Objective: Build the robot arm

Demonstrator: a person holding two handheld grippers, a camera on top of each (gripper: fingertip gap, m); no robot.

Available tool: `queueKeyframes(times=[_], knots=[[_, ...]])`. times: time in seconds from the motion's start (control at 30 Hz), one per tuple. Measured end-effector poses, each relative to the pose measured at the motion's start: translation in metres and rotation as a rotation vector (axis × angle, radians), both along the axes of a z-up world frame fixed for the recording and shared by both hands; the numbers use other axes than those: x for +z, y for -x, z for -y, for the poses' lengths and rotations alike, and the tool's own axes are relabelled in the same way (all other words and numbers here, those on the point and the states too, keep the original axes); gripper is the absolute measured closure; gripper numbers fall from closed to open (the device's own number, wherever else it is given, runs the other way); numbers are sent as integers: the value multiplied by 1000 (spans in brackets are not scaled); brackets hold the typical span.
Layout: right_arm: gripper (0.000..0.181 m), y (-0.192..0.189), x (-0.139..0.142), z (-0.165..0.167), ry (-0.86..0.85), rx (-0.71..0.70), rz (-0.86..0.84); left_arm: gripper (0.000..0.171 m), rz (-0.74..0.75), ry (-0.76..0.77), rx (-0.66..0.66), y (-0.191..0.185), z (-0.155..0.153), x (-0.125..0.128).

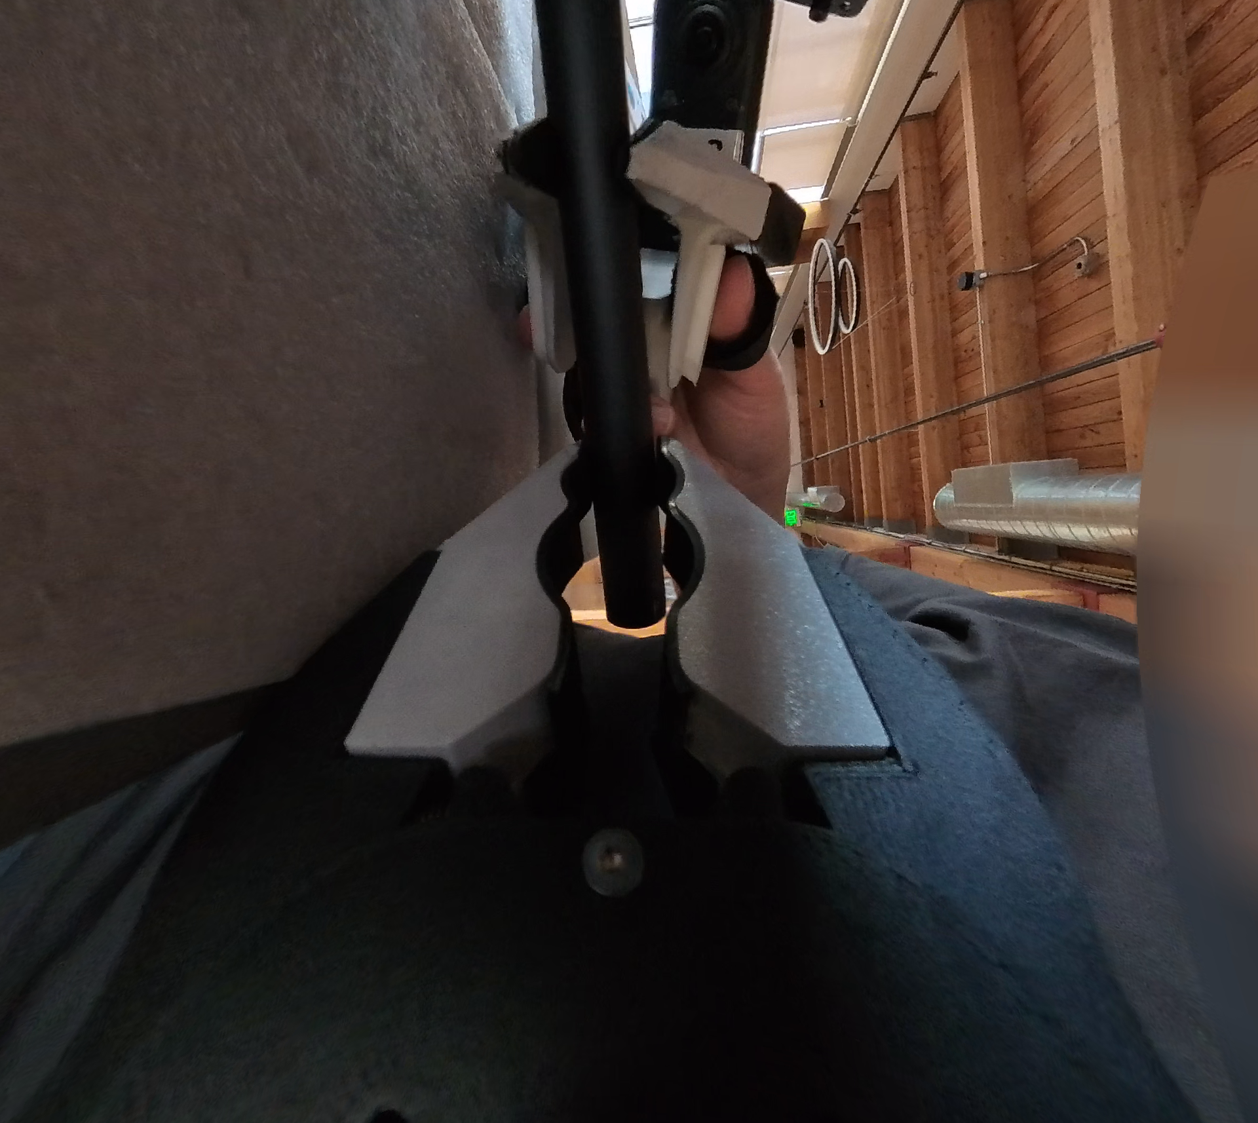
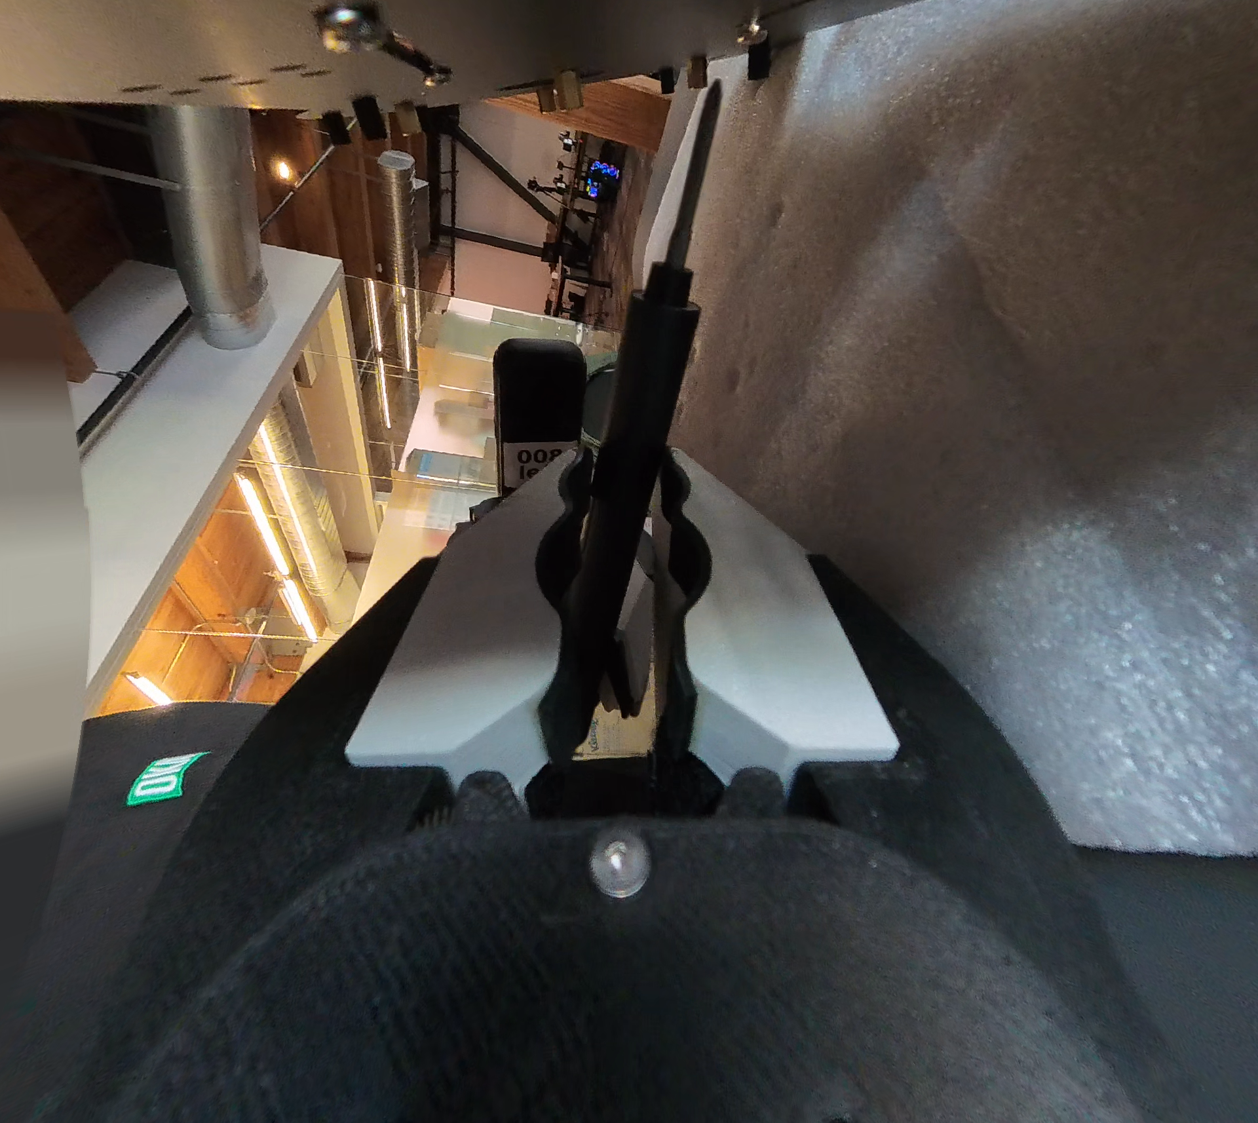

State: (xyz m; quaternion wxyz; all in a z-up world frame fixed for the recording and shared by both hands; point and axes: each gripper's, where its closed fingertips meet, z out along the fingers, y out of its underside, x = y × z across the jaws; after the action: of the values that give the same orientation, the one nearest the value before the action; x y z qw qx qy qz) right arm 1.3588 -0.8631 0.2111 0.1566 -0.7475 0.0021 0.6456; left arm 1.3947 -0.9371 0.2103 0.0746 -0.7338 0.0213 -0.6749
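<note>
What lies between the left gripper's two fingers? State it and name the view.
A black rod runs between the left gripper's fingers, clamped near their tips, in the left wrist view. The right gripper likewise clamps a black screwdriver.

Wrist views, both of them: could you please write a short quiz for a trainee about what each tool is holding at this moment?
1. True or false: the left tool is shut on a black rod.
2. What does the right tool hold? A) a black screwdriver B) a red cup C) nothing
3. Fill in: in the right wrist view, the grey foam sheet lies to the ___ of the screwdriver.

Key: 1 true; 2 A; 3 right.
</note>
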Motion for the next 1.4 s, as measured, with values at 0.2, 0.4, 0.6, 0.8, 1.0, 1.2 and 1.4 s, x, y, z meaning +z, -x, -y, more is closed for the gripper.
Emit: queueKeyframes(times=[0.2, 0.4, 0.6, 0.8, 1.0, 1.2, 1.4], knots=[[164, -2, 1, -4, -1, -33, -25, 155, 0, 5, -8, -1, -3, 0], [164, -2, 0, -5, 6, -45, -26, 155, -3, 8, -20, -1, -4, 0], [164, -3, -1, -7, 11, -62, -30, 155, 0, 15, -19, -1, -5, 1], [164, -3, 0, -9, 18, -75, -35, 155, 2, 14, -21, -1, -7, 1], [158, -4, 3, -8, 22, -72, -60, 155, 9, 14, -14, -1, -7, 2], [158, -13, 5, -4, 49, -91, -79, 155, 13, 16, -12, -1, -7, 2], [160, -15, 4, -6, 41, -111, -76, 155, 11, 9, -6, -1, -7, 2]])
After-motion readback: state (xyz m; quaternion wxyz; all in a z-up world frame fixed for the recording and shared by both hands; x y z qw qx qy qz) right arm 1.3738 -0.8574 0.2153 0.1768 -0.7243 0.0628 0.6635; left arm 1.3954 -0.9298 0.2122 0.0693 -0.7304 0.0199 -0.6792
